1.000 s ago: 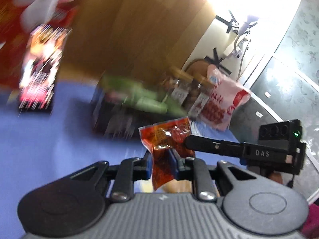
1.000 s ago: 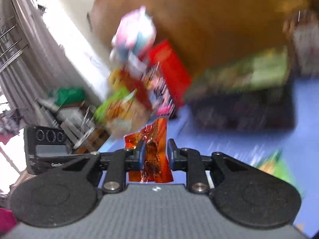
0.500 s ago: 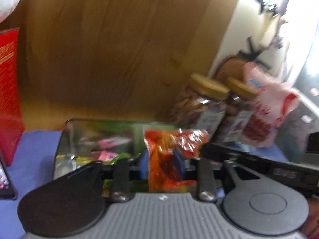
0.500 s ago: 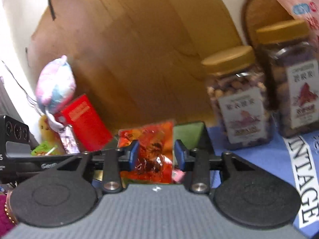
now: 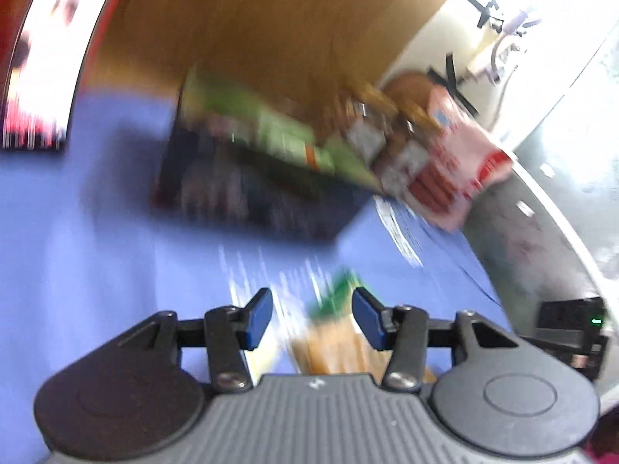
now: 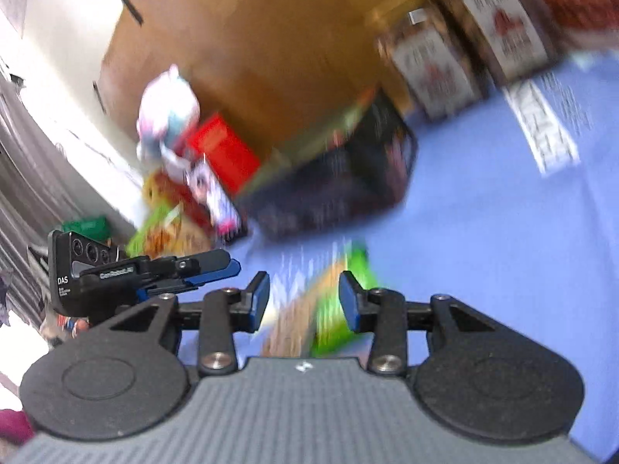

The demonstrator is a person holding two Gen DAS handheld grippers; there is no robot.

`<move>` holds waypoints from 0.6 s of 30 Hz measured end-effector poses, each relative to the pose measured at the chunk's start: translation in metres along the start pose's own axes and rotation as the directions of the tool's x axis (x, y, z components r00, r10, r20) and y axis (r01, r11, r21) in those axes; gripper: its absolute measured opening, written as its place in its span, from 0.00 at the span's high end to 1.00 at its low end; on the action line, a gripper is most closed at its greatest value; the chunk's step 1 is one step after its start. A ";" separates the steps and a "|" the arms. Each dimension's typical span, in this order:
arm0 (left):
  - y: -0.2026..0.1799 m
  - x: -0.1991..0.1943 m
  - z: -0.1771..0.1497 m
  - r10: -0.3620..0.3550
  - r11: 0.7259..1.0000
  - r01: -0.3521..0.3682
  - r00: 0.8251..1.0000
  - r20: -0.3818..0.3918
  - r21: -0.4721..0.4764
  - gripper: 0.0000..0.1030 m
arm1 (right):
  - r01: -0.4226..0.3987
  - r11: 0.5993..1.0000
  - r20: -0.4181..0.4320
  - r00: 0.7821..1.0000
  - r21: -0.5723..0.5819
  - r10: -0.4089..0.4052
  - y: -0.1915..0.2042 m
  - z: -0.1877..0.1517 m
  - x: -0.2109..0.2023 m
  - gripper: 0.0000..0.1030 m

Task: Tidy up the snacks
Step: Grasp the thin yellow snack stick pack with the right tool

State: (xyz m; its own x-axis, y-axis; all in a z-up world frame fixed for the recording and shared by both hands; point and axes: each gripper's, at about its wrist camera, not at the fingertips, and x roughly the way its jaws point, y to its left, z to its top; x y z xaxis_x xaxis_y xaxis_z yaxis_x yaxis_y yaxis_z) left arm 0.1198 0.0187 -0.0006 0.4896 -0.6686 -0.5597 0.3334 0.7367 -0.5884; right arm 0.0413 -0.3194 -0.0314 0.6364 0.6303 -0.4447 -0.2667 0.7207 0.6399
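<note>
Both views are smeared by motion. My left gripper (image 5: 313, 319) hangs over the blue cloth (image 5: 96, 251), its jaws opening and not gripping anything. A green and orange snack packet (image 5: 332, 332) lies on the cloth under and between its blue pads, apart from them. My right gripper (image 6: 305, 303) is open above the same packet (image 6: 332, 309), also without touching it. The dark snack box (image 5: 251, 189) with green packets inside stands further back; in the right wrist view the box (image 6: 332, 189) is straight ahead. The left gripper (image 6: 216, 266) shows side-on at the left there.
Two lidded jars (image 6: 433, 62) and a pink bag (image 5: 456, 162) stand right of the box against a wooden panel (image 5: 271, 19). Left of it are a red carton (image 6: 224, 150), a pastel bag (image 6: 166, 116) and a heap of snack packets (image 6: 170, 228).
Each gripper was shut on a red-orange packet and carried it over the box. Both packets are gone from the jaws now, and both grippers have pulled back over the cloth.
</note>
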 end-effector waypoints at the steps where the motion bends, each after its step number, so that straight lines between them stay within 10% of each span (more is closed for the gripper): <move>1: 0.002 0.000 -0.010 -0.018 1.000 0.018 1.000 -0.012 -0.021 0.52 | 0.018 1.000 -0.010 1.000 -0.015 -0.018 0.004 -0.006 0.002 0.58; 9: 0.008 0.000 -0.046 -0.039 0.996 0.038 0.999 -0.004 -0.075 0.49 | 0.005 0.998 -0.099 0.995 -0.063 -0.011 0.026 -0.016 0.041 0.78; 18: 0.023 -0.042 -0.044 -0.042 0.987 0.057 0.994 0.099 -0.151 0.42 | -0.234 0.929 -0.033 0.967 0.286 0.254 0.006 -0.012 0.039 0.91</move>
State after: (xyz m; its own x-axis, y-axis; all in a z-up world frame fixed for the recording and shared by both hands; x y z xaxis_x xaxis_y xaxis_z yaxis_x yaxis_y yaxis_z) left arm 0.0712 0.0593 -0.0159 0.5522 -0.6858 -0.4740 0.2354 0.6737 -0.7005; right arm 0.0554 -0.2875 -0.0527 0.5238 0.8018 -0.2878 -0.1898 0.4392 0.8781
